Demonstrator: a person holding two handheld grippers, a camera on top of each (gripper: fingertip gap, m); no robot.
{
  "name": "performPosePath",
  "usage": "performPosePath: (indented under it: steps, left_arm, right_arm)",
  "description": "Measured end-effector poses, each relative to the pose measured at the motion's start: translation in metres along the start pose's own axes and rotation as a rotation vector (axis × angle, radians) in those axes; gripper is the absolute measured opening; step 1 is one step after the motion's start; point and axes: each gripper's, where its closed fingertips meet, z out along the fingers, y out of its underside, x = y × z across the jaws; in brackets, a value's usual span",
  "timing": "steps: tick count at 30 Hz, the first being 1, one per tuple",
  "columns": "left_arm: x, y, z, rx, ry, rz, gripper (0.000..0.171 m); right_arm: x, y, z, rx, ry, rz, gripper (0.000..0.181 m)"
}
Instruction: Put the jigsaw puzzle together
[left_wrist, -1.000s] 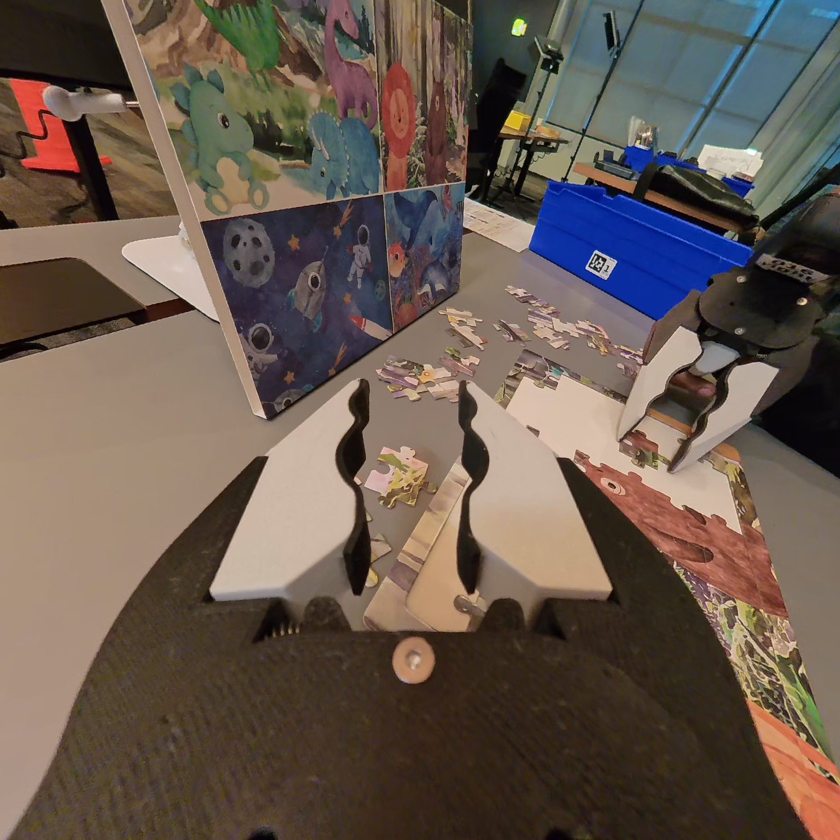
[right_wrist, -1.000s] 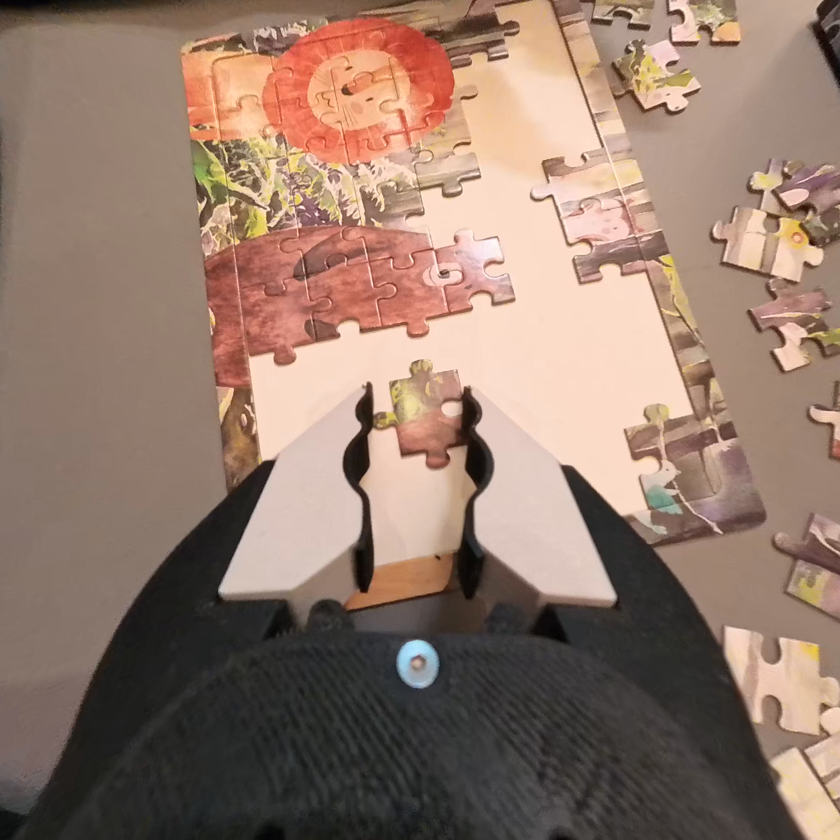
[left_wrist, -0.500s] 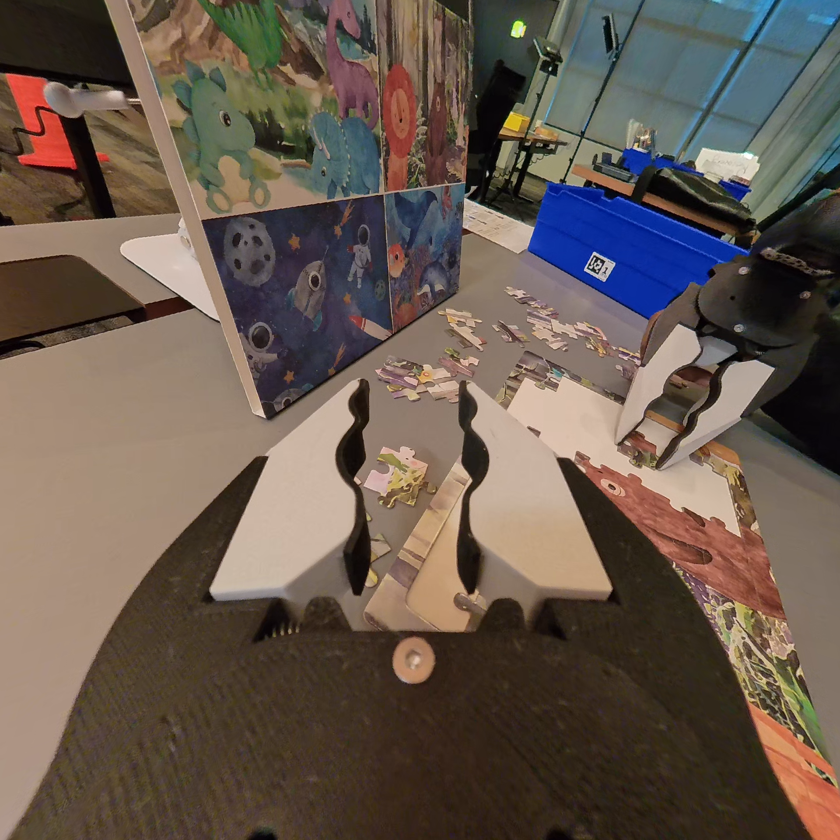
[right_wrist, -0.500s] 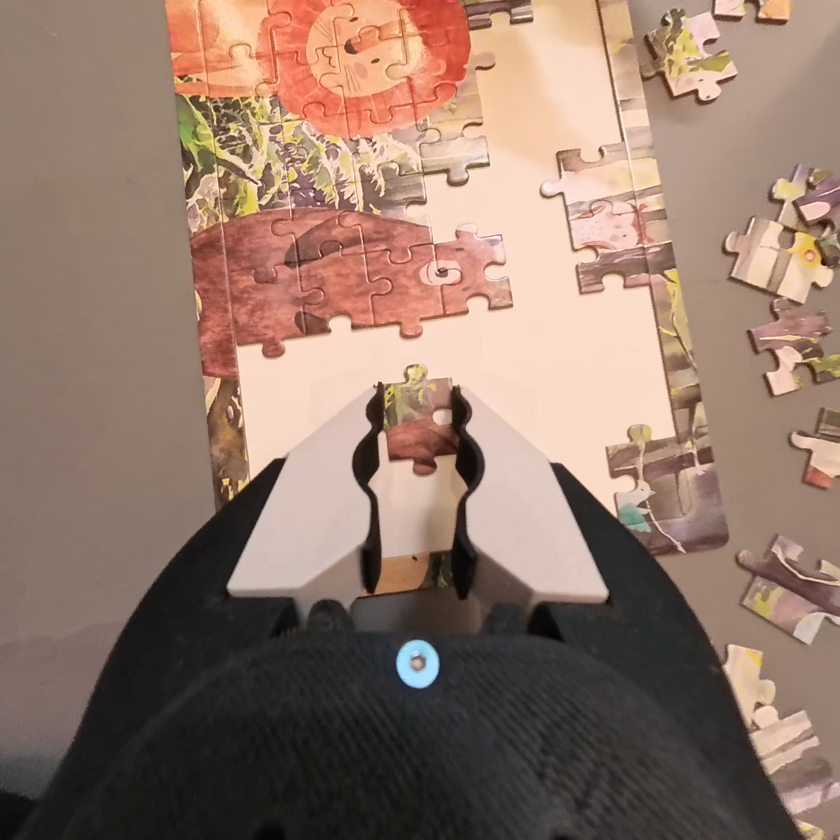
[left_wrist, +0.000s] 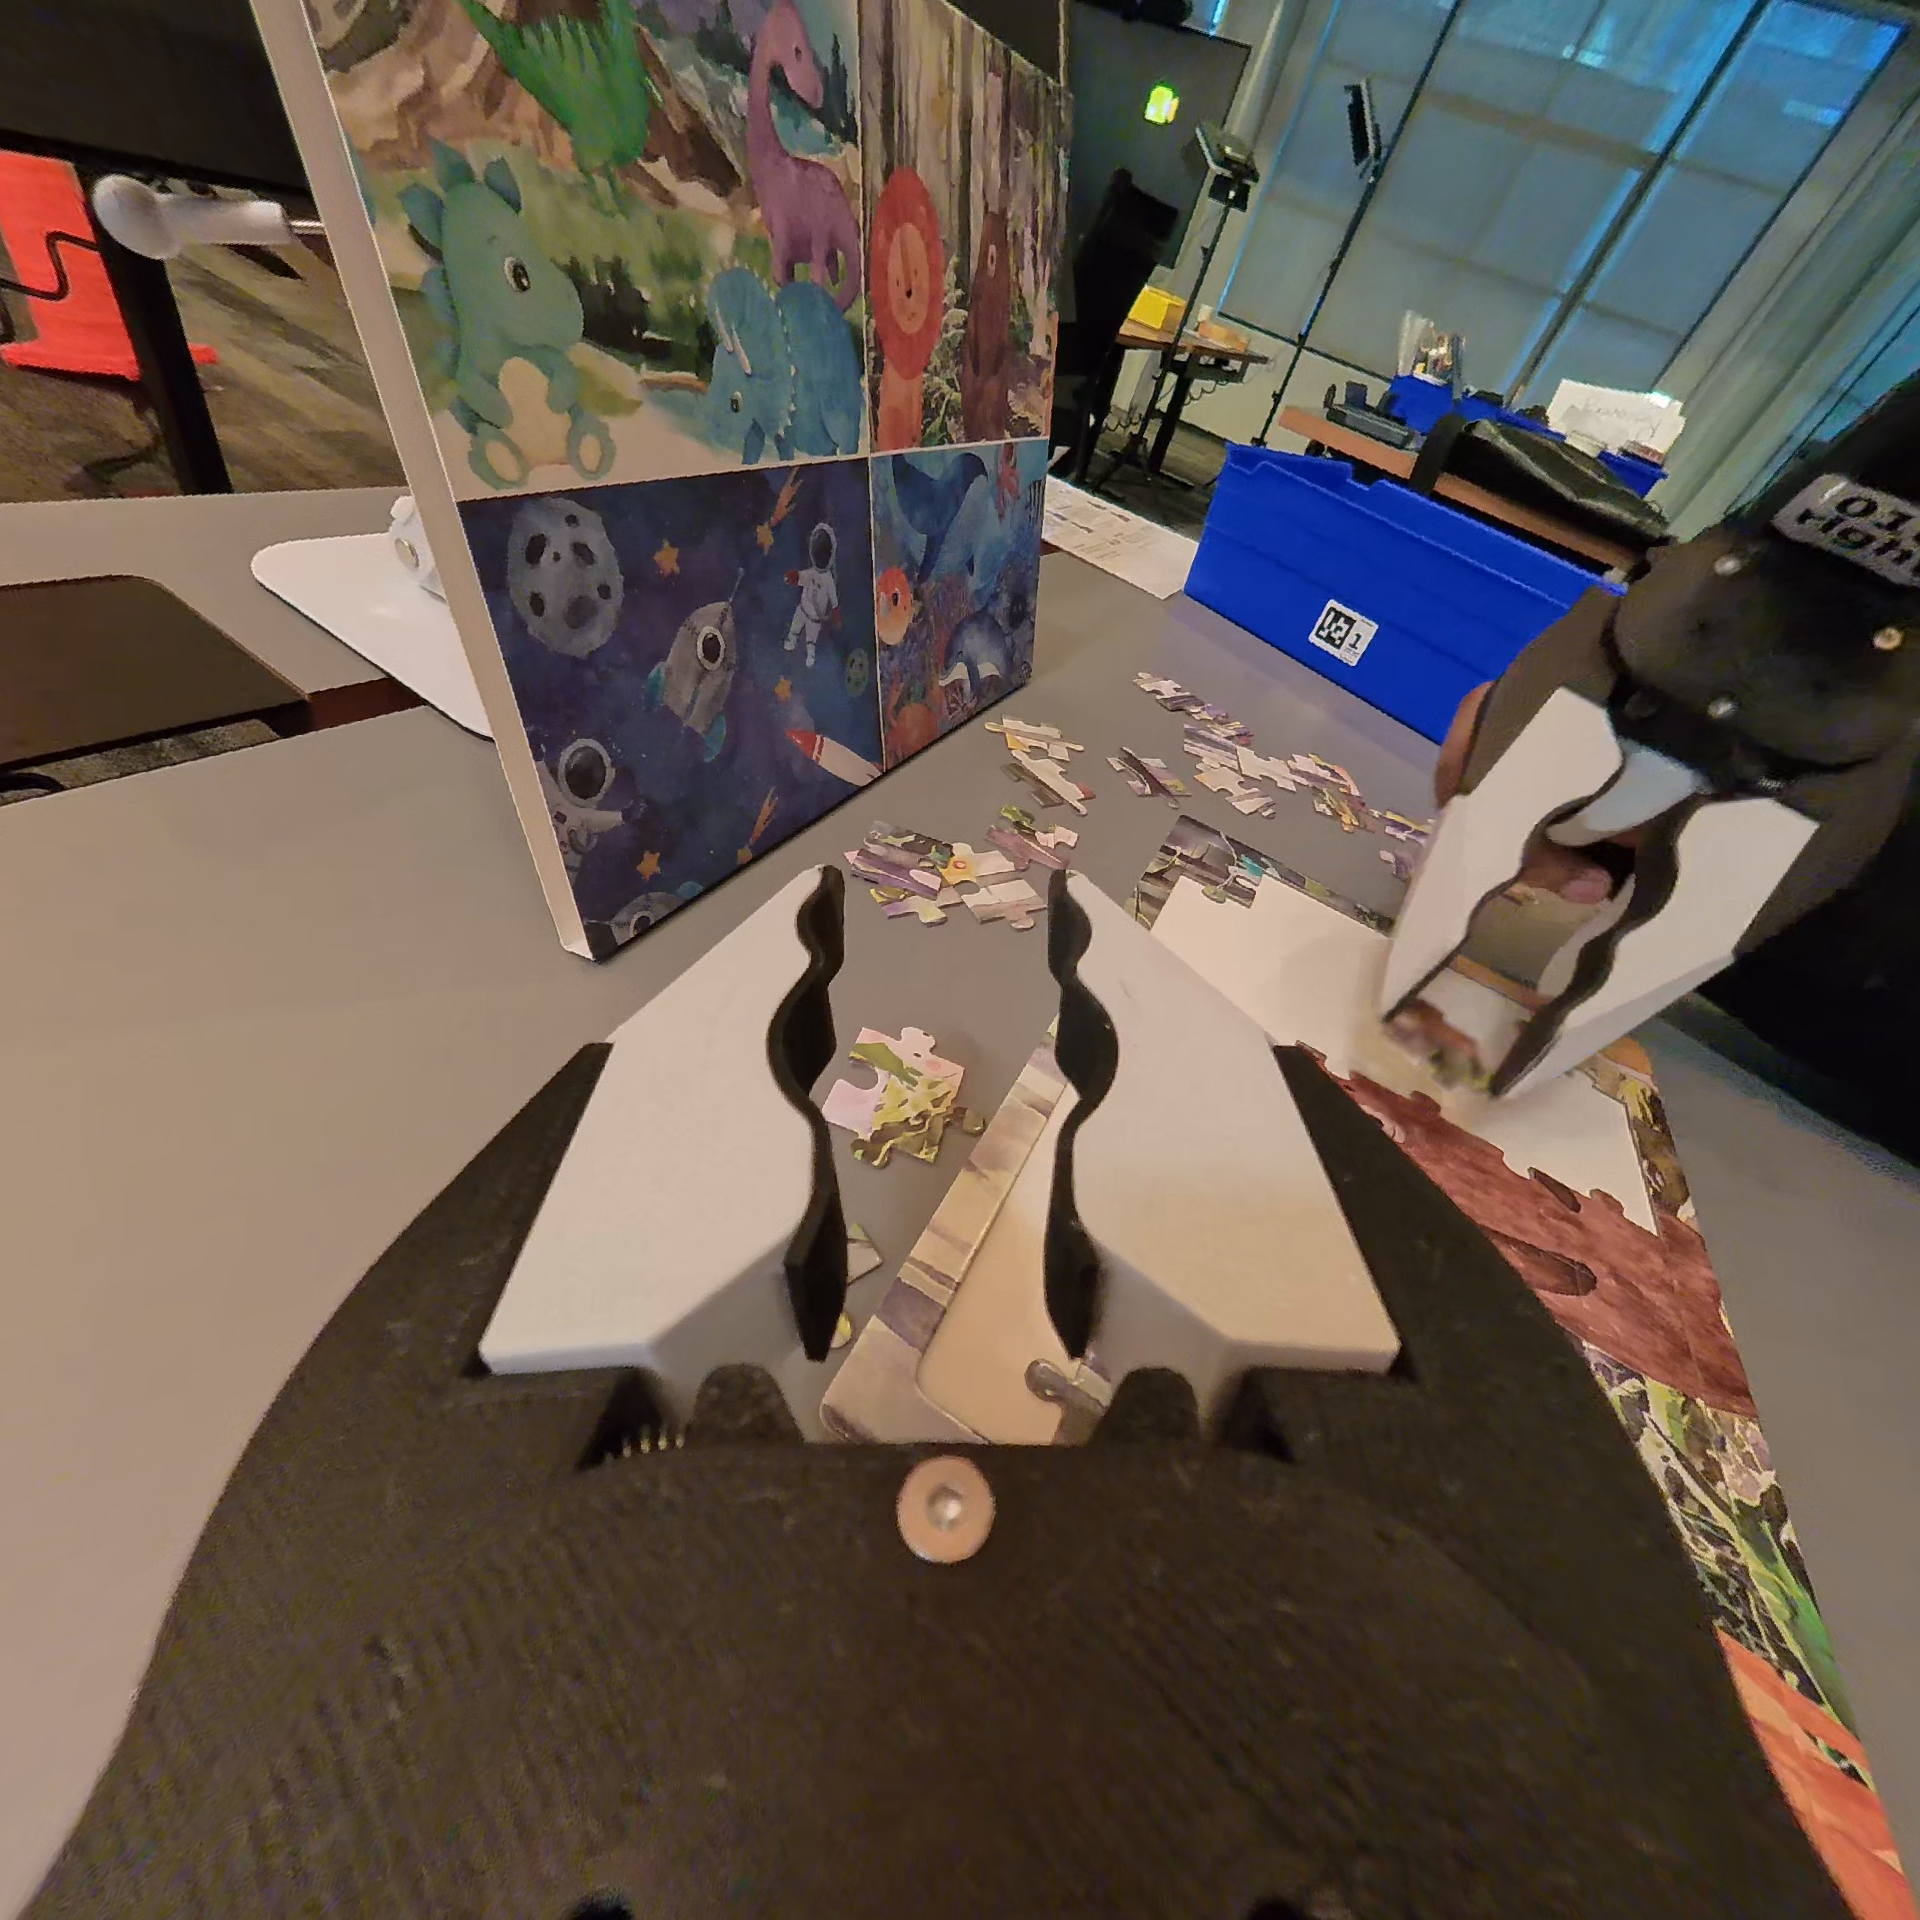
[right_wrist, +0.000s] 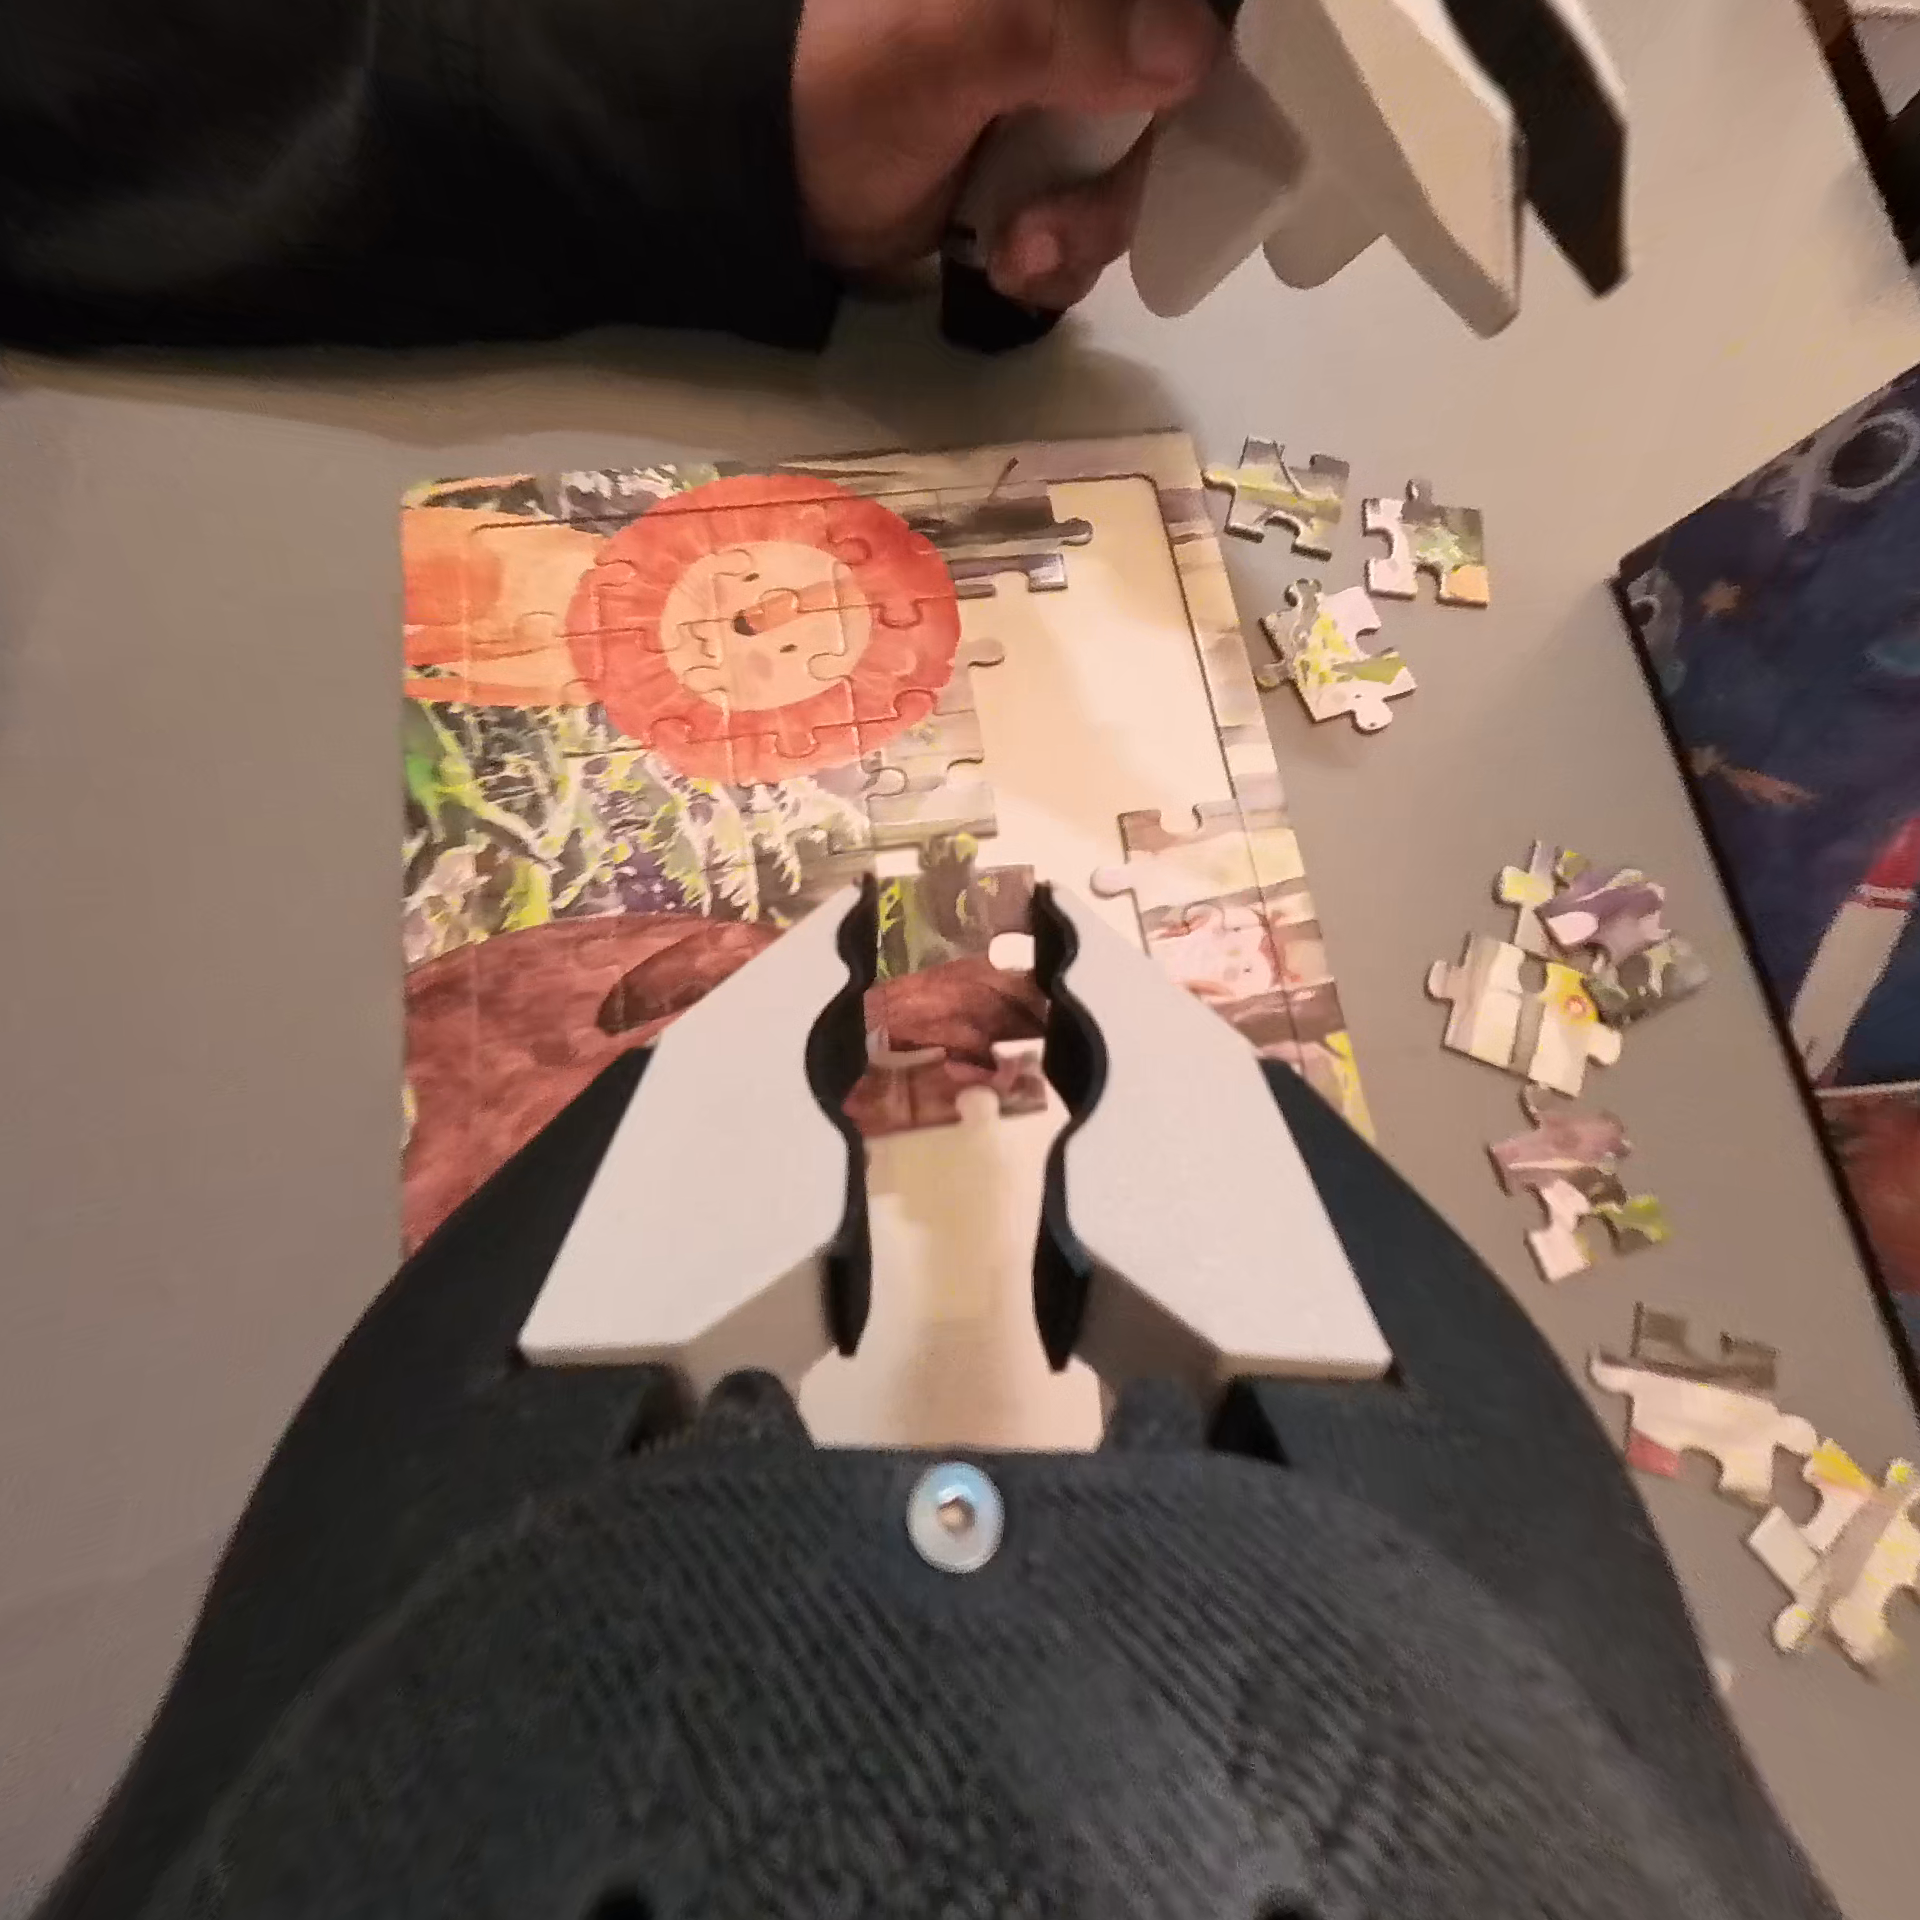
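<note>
The puzzle tray (right_wrist: 1081, 675) lies on the grey table, part filled: an orange lion (right_wrist: 764, 634) at the far end and a brown bear (right_wrist: 540, 997) nearer. My right gripper (right_wrist: 954, 904) is shut on a green-and-brown puzzle piece (right_wrist: 956, 956) and holds it low over the bear's head, by the foliage edge. It also shows in the left wrist view (left_wrist: 1455, 1039), tips down on the tray. My left gripper (left_wrist: 940, 914) is open and empty above the tray's border (left_wrist: 977, 1195), with a loose piece (left_wrist: 899, 1091) on the table beyond it.
Loose pieces (right_wrist: 1527, 997) lie scattered right of the tray, more of them farther out (left_wrist: 1226, 769). A picture box (left_wrist: 727, 520) stands upright on the left; a blue bin (left_wrist: 1371, 582) sits behind. A hand (right_wrist: 987, 135) holds the left gripper beyond the tray. The left gripper is farther from the orange lion (right_wrist: 764, 634), some 15 centimeters, than the right, some 10 centimeters.
My right gripper has carried its piece forward across the bare tray and onto the bear's head, near the foliage. My left gripper has stayed open in place.
</note>
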Motion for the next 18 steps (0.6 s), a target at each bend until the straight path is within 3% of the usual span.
performPosePath:
  steps: [8, 18]
  left_arm:
    - [0.0, 0.0, 0.0, 0.003, 0.008, -0.004, 0.038]
    - [-0.001, -0.001, -0.001, 0.008, 0.013, -0.025, 0.038]
  right_arm:
    - [-0.001, 0.007, 0.037, -0.114, -0.052, 0.002, 0.028]
    - [0.001, 0.012, 0.035, -0.129, -0.043, 0.002, 0.028]
